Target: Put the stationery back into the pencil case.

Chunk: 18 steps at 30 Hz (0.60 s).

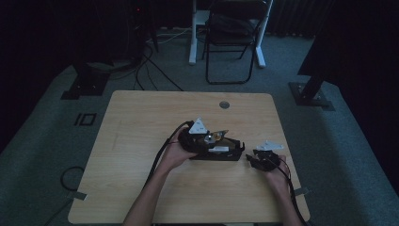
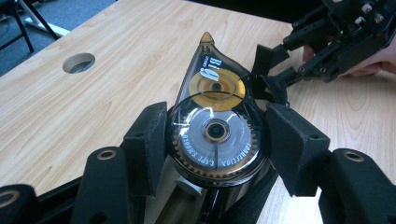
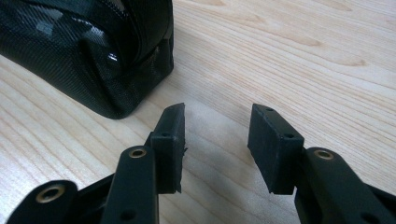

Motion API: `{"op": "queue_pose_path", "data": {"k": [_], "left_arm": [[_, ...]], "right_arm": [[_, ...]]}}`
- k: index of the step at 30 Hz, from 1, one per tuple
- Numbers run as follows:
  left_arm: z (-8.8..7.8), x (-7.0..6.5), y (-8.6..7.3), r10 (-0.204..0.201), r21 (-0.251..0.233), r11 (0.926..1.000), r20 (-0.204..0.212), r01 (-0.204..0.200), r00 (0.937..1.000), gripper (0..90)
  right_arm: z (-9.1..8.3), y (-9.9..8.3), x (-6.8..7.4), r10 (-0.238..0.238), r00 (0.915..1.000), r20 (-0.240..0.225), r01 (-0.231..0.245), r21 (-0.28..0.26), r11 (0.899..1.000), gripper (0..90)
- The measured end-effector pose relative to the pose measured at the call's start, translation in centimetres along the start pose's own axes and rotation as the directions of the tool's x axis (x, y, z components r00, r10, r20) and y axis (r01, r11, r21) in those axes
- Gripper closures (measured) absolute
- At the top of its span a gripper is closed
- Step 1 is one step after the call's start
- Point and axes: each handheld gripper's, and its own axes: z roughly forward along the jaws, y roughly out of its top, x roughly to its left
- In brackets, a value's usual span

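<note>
High view: we see the left gripper (image 1: 202, 136) over the middle of the worktop (image 1: 141, 122), toward the near edge, with the black pouch (image 1: 221, 153) lying directly under and in front of it. The pouch's long axis runs roughly parallel to the near edge. The right gripper (image 1: 263, 157) rests just beside the pouch's right end, near the right edge. The left gripper is plainly the nearer to the pouch opening. A small amber shape at its tip is the correction tape dispenser (image 1: 215, 136); in this dim picture we cannot tell whether it touches the pouch.

Left gripper view: the jaws are closed onto the round body of the correction tape dispenser (image 2: 215, 126), one pad on each side. Its long axis points away from the jaws, amber tip toward the far edge of the worktop. The pouch (image 2: 243, 205) lies below the held item, cut off by the bottom of the frame; its opening is hidden. The right gripper (image 2: 275, 70) shows beyond the dispenser, its jaws apart.

Right gripper view: the jaws of the right gripper (image 3: 217, 135) stand about half open with nothing but bare worktop (image 3: 303, 56) between them. The pouch (image 3: 93, 51) lies ahead and to the left of them, clear of the pads. We judge that the coming move depends on lowering the dispenser into the pouch.
</note>
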Motion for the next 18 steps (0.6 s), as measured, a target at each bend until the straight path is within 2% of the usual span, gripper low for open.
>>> {"op": "queue_pose_path", "data": {"k": [18], "left_arm": [[0.63,0.12,-0.91,-0.013,0.03,0.9995,0.003,0.013,0.9999,41.4]], "right_arm": [[0.08,-0.06,-0.01,0.0,1.0,-0.003,0.0,0.004,1.0,56.3]]}}
